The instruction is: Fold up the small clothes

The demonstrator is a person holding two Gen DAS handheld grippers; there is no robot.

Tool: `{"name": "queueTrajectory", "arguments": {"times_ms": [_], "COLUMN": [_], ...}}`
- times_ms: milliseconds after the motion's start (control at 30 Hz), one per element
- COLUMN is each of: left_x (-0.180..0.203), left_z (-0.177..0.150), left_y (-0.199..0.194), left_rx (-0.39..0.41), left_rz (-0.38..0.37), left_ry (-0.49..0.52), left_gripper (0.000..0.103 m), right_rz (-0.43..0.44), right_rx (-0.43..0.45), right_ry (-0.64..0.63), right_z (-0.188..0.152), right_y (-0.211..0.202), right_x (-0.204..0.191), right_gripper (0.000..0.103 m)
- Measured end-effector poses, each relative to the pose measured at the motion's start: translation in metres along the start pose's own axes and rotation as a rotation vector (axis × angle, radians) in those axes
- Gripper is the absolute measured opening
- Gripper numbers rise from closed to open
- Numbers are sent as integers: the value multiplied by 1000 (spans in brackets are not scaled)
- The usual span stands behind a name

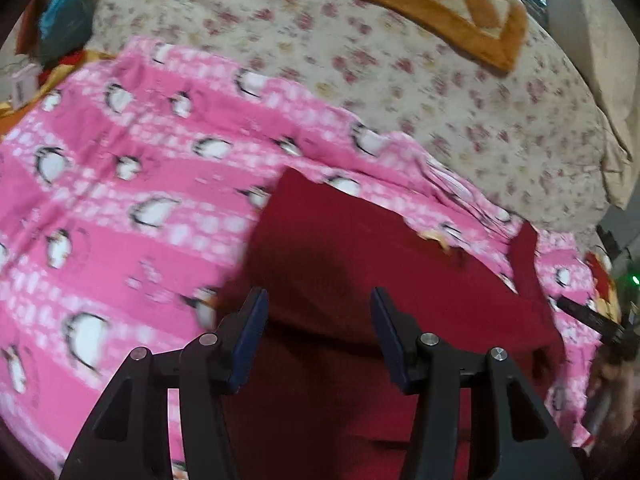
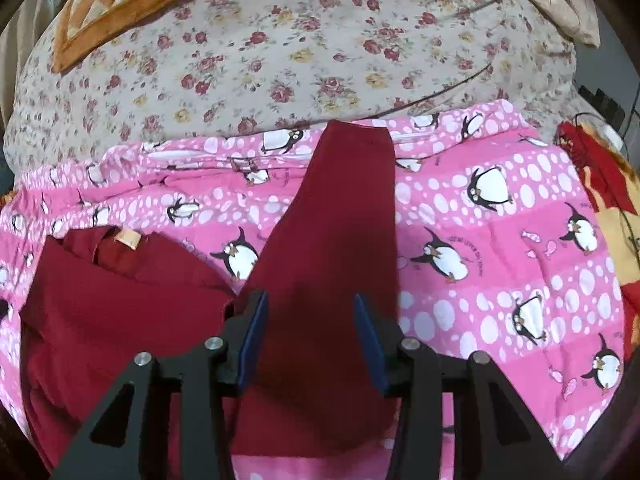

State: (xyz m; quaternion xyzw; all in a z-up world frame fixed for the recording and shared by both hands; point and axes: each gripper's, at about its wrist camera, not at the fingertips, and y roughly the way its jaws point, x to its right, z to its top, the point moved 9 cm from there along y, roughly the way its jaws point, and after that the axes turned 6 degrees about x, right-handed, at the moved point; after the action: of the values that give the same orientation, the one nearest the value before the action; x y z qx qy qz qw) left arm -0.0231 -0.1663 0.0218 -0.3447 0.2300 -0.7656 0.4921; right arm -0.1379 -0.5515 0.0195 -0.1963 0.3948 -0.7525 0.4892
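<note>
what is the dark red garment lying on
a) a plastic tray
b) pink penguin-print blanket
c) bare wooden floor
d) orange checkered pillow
b: the dark red garment lies spread on the pink penguin-print blanket, whose pink fabric shows around it in both wrist views.

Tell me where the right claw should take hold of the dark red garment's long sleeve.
Probably at the sleeve's far cuff end, one finger sliding under the edge. It lies flat and straight on the pink penguin sheet, running away from the open right claw, so the free cuff could be carried back over the body.
</note>
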Motion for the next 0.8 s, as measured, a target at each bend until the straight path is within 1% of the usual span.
{"name": "queueTrajectory", "arguments": {"times_ms": [33, 67, 133, 200, 267, 367, 433, 533, 600, 633, 667, 700, 733, 767, 800], "left_x": [11, 20, 32, 37, 34, 29, 30, 31, 31, 31, 32, 31, 32, 32, 31], "left_z": [-6, -12, -22, -32, -39, -41, -41, -41, -42, -42, -42, -42, -42, -42, -42], "left_y": [6, 13, 20, 30, 38, 41, 42, 45, 45, 46, 46, 46, 46, 46, 46], "left_rx": [-23, -44, -59, -77, -90, -85, -79, -76, -72, -69, -67, -66, -64, -62, -61], "left_rz": [-15, -24, -25, -20, -16, -35, -42, -43, -40, -38, -37, -37, -37, -38, -40], "left_ry": [11, 30, 61, 85, 89, 82, 82, 95, 107, 113, 117, 120, 124, 128, 129], "left_gripper": [32, 32, 32, 32, 32, 32, 32, 32, 32, 33, 33, 33, 33, 33, 33], "right_rz": [4, 2, 7, 10, -13, -50, -62, -70, -76, -82, -92, -109, -119, -105, -80], "right_rx": [-5, -16, -27, -40, -60, -85, -105, -142, -132, -124, -117, -112, -108, -101, -96], "right_ry": [3, 5, 12, 29, 32, 43, 51, 76, 88, 84, 79, 76, 79, 102, 127], "right_z": [1, 4, 8, 15, 22, 31, 34, 35, 37, 39, 40, 42, 43, 44, 43], "right_y": [5, 12, 24, 38, 56, 80, 95, 117, 124, 126, 128, 129, 129, 127, 124], "right_x": [-1, -4, -10, -14, -14, -11, -9, -7, -5, -4, -2, 1, 6, 9, 11], "right_gripper": [51, 52, 52, 54, 57, 58, 63, 64, 64, 62, 58, 41, 29, 23, 10]}}
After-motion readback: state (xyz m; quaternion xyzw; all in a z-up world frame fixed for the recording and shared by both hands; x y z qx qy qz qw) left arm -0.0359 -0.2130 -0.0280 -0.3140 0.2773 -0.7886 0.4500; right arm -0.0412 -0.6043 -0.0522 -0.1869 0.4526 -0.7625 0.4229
